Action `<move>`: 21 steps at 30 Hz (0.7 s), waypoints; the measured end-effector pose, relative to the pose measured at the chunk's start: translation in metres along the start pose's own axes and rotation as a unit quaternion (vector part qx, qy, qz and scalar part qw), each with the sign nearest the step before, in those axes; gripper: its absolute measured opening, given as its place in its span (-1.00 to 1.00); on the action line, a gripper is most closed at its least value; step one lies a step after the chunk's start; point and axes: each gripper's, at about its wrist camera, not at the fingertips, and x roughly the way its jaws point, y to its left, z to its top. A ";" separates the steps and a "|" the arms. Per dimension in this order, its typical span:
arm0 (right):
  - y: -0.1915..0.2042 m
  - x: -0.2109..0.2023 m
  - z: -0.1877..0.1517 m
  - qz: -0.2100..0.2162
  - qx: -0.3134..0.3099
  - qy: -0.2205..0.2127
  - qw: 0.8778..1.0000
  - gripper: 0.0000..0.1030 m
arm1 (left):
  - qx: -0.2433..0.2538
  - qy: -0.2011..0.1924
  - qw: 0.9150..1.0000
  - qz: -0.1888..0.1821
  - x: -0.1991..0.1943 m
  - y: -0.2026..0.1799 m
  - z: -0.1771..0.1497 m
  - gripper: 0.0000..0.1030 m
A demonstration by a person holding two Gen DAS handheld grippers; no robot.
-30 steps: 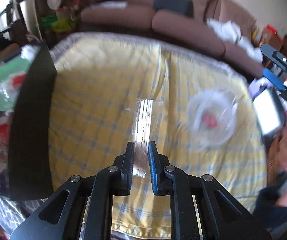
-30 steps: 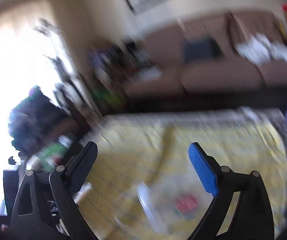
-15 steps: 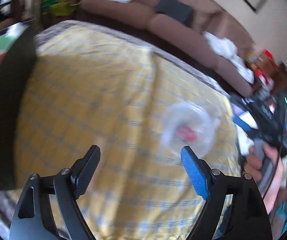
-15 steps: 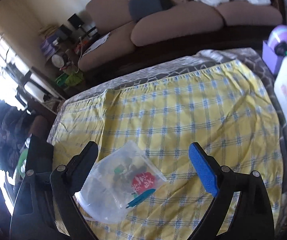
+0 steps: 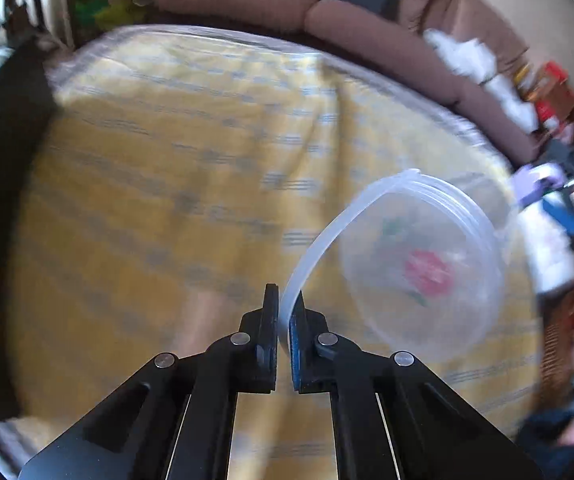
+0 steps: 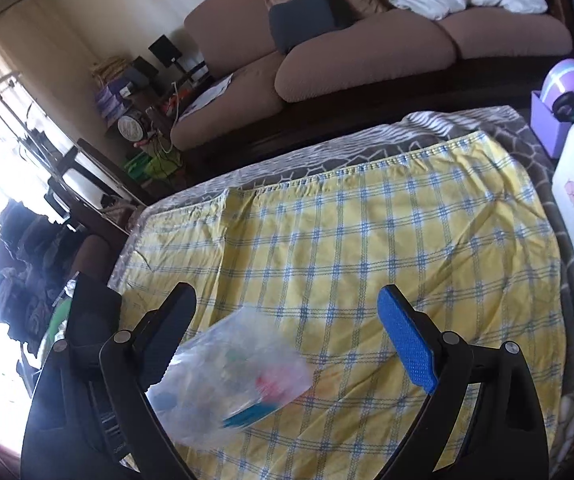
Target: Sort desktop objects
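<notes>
- Clear tub (image 5: 419, 268) on the yellow cloth (image 5: 167, 184), near its right-hand part, tipped up on edge; red and green bits blurred inside; in the right wrist view a clear, blurred shape with red and teal contents (image 6: 227, 376), low on the cloth near its left edge
- Just changed: left gripper (image 5: 283, 320), half a second back gaping wide over the cloth with nothing between the jaws, has just been closing; now pinched together on the tub's white rim (image 5: 307, 264); a second back clamped on a clear bag instead, so seemingly bag let go and tub taken
- Meaning for the sort, as a judgement: pickup of the tub probably under way, destination not yet shown
- Left gripper angled steeply down at the cloth, lower than before
- Right gripper (image 6: 287, 344) spread wide, empty, tilted down over the cloth's near part; barely shifted since half a second ago
- Brown sofa (image 6: 367, 52) beyond the cloth's far edge
</notes>
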 end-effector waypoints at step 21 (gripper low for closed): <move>0.100 -0.008 -0.076 0.260 -0.320 0.166 0.896 0.99 | 0.005 0.003 0.999 0.036 -0.030 0.027 0.006 -0.89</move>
